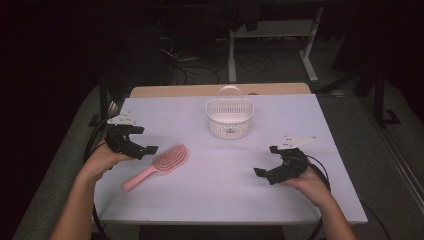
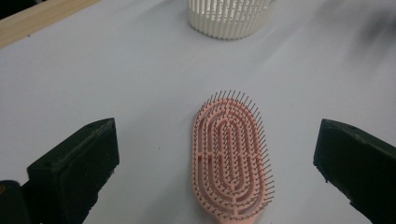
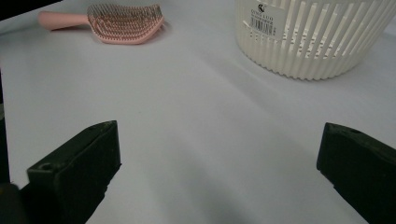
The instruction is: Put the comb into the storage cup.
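A white tabletop (image 1: pixel 220 190) is seen from above, with two forearms entering from the bottom edge, each hand gripping a black claw. The left forearm is angled up and inward from the lower left, and the left claw (image 1: pixel 141 140) is held just above the tabletop, pointed toward the right, close beside the head of a pink hairbrush (image 1: pixel 160 165). In the left gripper view the left claw (image 2: pixel 217 163) is spread wide, with the bristled brush head (image 2: pixel 232 156) lying bristles-up on the tabletop between the two jaws, untouched by either. The hairbrush is placed left of centre, lying diagonally, its handle pointing toward the near left corner. The right forearm is angled up from the lower right, wrist bent so that the right claw (image 1: pixel 265 161) is aimed to the left, well apart from the brush. Its jaws are also spread wide, with nothing between them. A white slatted basket (image 1: pixel 229 118) with an upright handle stands toward the far side of the tabletop, near the centre.
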Demonstrator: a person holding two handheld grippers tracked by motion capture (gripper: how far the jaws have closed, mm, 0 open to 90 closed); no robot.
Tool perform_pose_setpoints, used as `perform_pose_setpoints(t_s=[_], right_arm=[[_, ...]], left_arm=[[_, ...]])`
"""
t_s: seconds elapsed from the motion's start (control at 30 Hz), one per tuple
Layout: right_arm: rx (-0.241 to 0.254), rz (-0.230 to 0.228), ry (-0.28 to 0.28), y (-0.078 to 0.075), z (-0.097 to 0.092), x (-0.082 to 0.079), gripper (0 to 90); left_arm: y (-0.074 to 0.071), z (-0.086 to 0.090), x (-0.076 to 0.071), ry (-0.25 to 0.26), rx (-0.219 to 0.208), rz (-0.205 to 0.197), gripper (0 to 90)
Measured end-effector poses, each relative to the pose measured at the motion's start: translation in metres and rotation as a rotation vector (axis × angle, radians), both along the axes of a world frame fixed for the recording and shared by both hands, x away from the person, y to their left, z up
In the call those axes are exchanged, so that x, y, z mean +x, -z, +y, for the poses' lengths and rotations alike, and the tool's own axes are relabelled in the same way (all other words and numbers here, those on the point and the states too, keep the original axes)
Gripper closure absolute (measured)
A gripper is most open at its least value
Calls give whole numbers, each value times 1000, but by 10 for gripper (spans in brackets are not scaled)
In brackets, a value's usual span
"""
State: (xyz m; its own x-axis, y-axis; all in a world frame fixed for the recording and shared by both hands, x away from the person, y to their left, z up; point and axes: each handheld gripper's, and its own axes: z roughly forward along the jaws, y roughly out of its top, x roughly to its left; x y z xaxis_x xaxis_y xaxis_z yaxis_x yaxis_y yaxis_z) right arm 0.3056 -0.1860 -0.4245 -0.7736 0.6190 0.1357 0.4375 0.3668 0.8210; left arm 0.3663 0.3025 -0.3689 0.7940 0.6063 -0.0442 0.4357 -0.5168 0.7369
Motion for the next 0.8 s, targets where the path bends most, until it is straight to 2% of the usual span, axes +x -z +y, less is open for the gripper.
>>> perform_pose_setpoints(t_s=[0.8], right_arm=[[0, -2, -1, 0, 0, 0, 0]], left_arm=[[6, -2, -2, 10, 88, 62, 3]])
